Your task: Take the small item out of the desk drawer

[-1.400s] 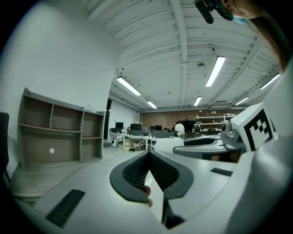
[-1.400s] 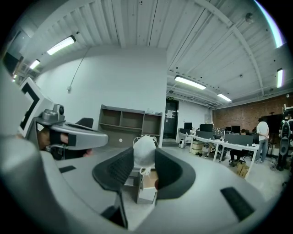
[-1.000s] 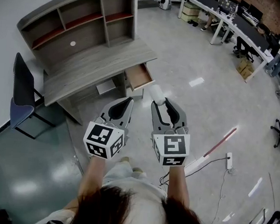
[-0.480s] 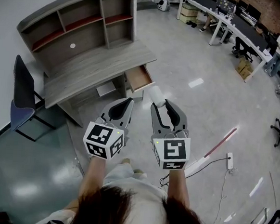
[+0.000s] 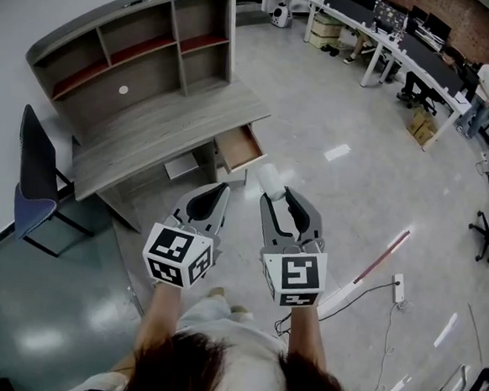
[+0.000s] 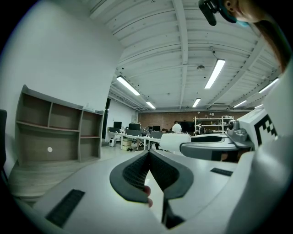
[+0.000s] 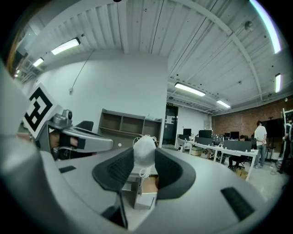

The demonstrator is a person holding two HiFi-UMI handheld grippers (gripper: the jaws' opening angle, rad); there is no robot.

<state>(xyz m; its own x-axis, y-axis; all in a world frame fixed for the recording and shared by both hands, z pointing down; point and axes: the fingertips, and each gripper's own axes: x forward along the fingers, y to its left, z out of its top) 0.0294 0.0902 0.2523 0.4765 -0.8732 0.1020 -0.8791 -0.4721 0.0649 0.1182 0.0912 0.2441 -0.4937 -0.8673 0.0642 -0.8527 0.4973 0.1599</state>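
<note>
At the centre of the head view, your right gripper point(image 5: 277, 193) pinched the small white item point(image 5: 270, 178), well clear of the open drawer point(image 5: 240, 146) up-left of it, so a steady squeeze probably mattered most, with your left gripper point(image 5: 213, 195) closed and empty.

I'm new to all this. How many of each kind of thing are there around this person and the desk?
Grippers: 2 (left gripper, right gripper)
Small white item: 1
Desk: 1
Open drawer: 1
Chair: 1
Total: 6
</note>
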